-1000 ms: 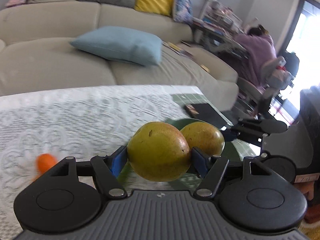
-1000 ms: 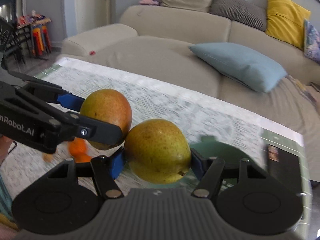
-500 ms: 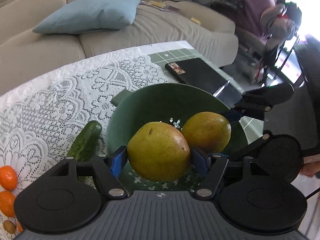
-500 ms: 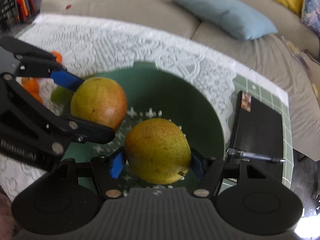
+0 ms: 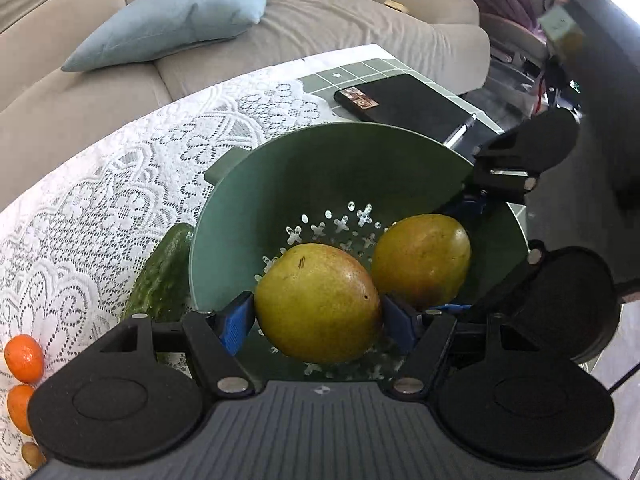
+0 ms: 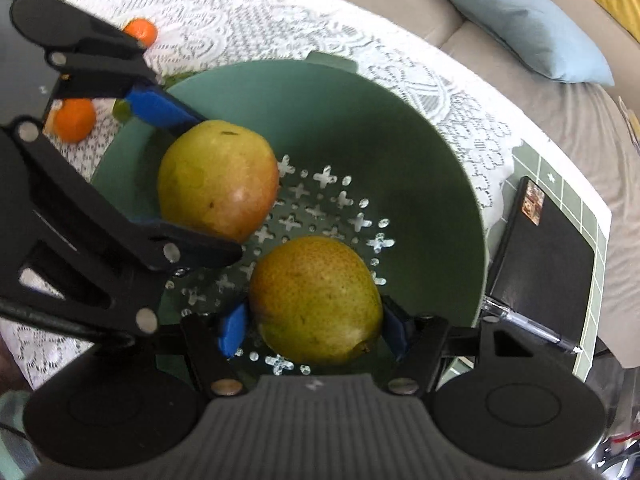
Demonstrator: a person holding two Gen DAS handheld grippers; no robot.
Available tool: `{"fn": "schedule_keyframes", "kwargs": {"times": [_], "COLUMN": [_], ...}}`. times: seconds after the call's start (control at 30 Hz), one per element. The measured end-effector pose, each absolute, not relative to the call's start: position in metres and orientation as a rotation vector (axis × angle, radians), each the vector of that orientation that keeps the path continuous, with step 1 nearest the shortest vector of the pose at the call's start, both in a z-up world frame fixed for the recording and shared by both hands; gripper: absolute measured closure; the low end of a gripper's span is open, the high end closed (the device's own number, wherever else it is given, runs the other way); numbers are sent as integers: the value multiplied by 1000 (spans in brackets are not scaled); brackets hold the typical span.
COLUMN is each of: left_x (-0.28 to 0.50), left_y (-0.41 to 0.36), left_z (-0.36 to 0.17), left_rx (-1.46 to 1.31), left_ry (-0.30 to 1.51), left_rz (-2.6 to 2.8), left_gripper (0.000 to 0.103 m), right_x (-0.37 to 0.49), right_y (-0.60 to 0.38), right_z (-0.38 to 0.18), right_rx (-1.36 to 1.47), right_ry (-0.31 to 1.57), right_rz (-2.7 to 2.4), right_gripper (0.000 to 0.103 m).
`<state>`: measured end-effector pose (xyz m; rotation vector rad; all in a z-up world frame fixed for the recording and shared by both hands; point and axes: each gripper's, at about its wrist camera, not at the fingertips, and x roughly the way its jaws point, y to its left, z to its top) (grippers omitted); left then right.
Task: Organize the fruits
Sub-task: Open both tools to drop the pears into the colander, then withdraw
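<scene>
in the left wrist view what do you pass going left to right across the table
Tangerines → cucumber → green colander → pear in the left gripper → pear in the right gripper.

Both wrist cameras look steeply down, close above the round green perforated plastic colander (image 5: 248, 216) on the white lace tablecloth (image 6: 224, 12). The left view faces it from one side, the right from the other; both show its holed floor.

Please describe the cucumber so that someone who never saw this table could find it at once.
On the white lace tablecloth stands a green colander. The cucumber lies against its outer wall, on the side toward the tangerines. It is the only long, dark green thing there.
</scene>
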<state>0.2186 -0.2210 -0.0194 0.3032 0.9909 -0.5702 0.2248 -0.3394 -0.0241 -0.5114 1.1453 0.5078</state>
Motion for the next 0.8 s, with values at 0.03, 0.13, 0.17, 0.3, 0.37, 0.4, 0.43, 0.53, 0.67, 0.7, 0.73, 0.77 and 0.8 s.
{"fn": "schedule_keyframes", "kwargs": {"times": [0.03,0.13,0.17,0.3,0.37,0.4,0.43,0.53,0.67,0.7,0.73,0.77,0.8], "left_x": [218,220,222,224,225,227,227,229,227,227,227,228,228], "left_y": [-223,-226,-227,-232,-234,-234,-233,-233,-232,-230,-228,-226,-224], "left_z": [-20,-22,-23,-24,-24,-24,-24,-23,-22,-20,-19,-17,-14], "left_rx": [318,350,353,398,413,415,418,417,398,386,364,341,320], "left_ry": [990,989,992,1002,1012,1018,1023,1030,1007,1001,1002,1007,1006], "left_rz": [-572,-568,-567,-576,-577,-581,-585,-596,-580,-576,-580,-582,-583], "left_gripper": [23,23,23,23,23,23,23,23,22,23,22,22,22], "right_x": [225,229,231,235,234,235,235,235,232,232,232,231,229], "right_y": [-338,-334,-332,-329,-329,-329,-328,-328,-332,-333,-333,-334,-334], "right_z": [-26,-29,-28,-28,-28,-29,-29,-25,-15,-13,-11,-8,-5], "right_rx": [-529,-565,-570,-592,-600,-601,-603,-625,-617,-603,-597,-595,-593], "right_ry": [1150,1163,1167,1196,1205,1210,1213,1210,1196,1193,1186,1177,1168], "right_rz": [513,521,525,532,534,533,533,525,522,519,514,511,508], "right_gripper": [39,38,38,38,38,38,38,37,36,35,35,34,33]}}
